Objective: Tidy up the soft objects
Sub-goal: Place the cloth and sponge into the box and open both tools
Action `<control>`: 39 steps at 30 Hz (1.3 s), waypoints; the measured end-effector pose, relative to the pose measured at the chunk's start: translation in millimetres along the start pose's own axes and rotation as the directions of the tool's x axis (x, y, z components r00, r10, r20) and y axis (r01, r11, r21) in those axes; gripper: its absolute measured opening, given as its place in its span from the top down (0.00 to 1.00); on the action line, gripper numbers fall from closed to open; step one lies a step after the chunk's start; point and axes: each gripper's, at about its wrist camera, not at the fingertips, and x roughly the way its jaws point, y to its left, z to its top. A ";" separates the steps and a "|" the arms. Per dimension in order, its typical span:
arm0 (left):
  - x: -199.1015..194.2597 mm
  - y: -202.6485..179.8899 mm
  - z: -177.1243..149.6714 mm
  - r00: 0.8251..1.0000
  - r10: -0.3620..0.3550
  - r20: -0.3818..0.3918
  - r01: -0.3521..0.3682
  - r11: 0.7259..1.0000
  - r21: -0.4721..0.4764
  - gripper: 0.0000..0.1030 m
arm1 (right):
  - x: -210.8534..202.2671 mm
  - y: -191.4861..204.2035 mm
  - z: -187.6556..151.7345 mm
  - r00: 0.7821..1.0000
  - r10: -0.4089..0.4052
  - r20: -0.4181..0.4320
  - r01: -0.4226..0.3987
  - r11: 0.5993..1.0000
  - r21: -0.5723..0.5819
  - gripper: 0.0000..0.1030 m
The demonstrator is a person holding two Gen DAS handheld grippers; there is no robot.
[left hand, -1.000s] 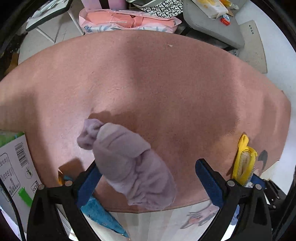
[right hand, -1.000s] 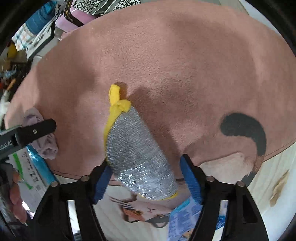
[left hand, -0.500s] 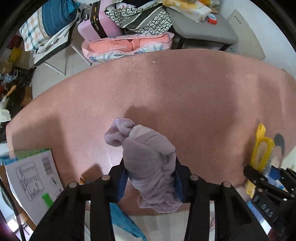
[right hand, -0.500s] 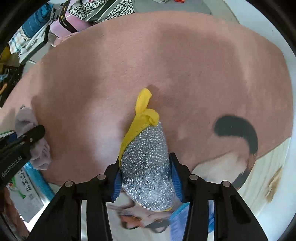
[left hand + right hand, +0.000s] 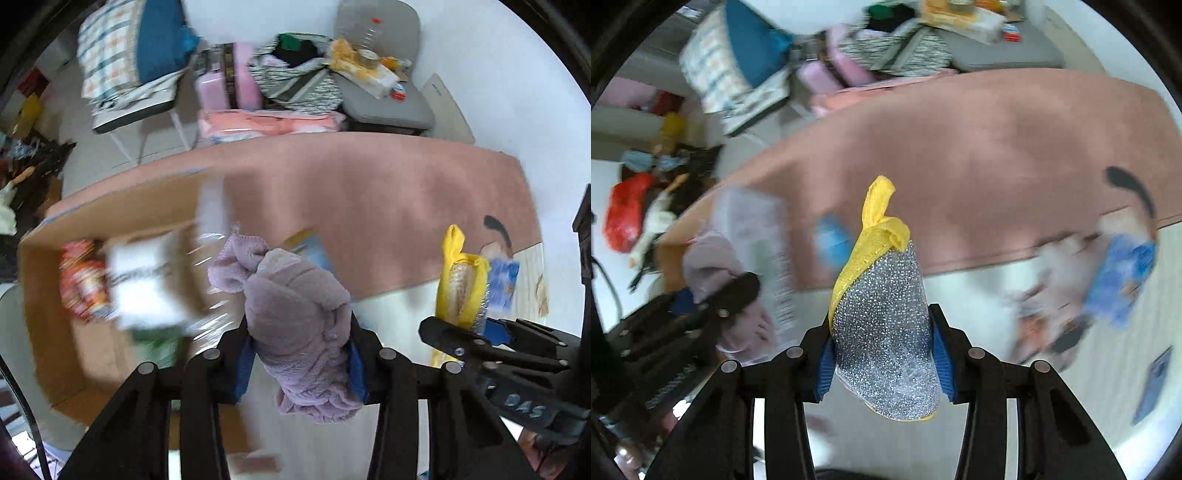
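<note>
My left gripper is shut on a rolled lilac fuzzy cloth and holds it in the air, above the right end of an open cardboard box. My right gripper is shut on a silver scouring sponge with a yellow cloth edge, also held in the air. The sponge shows in the left wrist view to the right of the lilac cloth. The lilac cloth shows at the left of the right wrist view. Both views are blurred by motion.
A pink rug lies below. The box holds packets and a white pack. A blue packet lies on the pale floor at the right. Chairs, a pink suitcase and bags stand beyond the rug.
Both grippers closed on their items a second ago and have since lifted them off the rug and swung left, bringing the cardboard box into view.
</note>
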 end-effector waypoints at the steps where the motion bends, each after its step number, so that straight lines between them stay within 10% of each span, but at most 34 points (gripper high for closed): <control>1: -6.8 21.3 -9.5 1.000 0.007 -0.006 -0.007 1.000 -0.016 0.62 | 3.7 24.4 -14.0 1.000 0.028 -0.001 -0.028 1.000 -0.014 0.54; 8: -18.9 168.8 -52.6 0.994 0.033 -0.108 -0.050 0.986 -0.159 0.62 | 45.4 173.5 -79.3 0.986 0.158 -0.044 -0.161 0.985 -0.059 0.54; 17: 14.5 265.9 -62.2 0.972 -0.023 -0.236 -0.037 0.968 -0.248 0.62 | 130.1 264.0 -96.6 0.987 0.142 -0.080 -0.146 0.988 -0.057 0.54; 26: 43.9 275.2 -60.9 0.945 -0.088 -0.314 -0.006 0.958 -0.286 0.57 | 184.6 275.3 -76.6 0.985 0.098 -0.141 -0.107 0.993 -0.057 0.49; 29: 44.1 274.9 -64.7 0.947 -0.111 -0.300 0.012 0.949 -0.314 0.37 | 197.1 282.6 -72.2 0.985 0.060 -0.163 -0.073 0.994 -0.078 0.13; 31: 40.0 273.1 -66.8 0.955 -0.090 -0.282 -0.003 0.950 -0.311 0.23 | 199.7 286.0 -74.4 0.988 0.017 -0.152 -0.032 0.995 -0.096 0.11; 39: 13.1 249.4 -79.8 0.973 -0.029 -0.229 -0.035 0.962 -0.270 0.23 | 177.9 275.5 -83.6 0.990 -0.076 -0.115 0.060 0.989 -0.133 0.11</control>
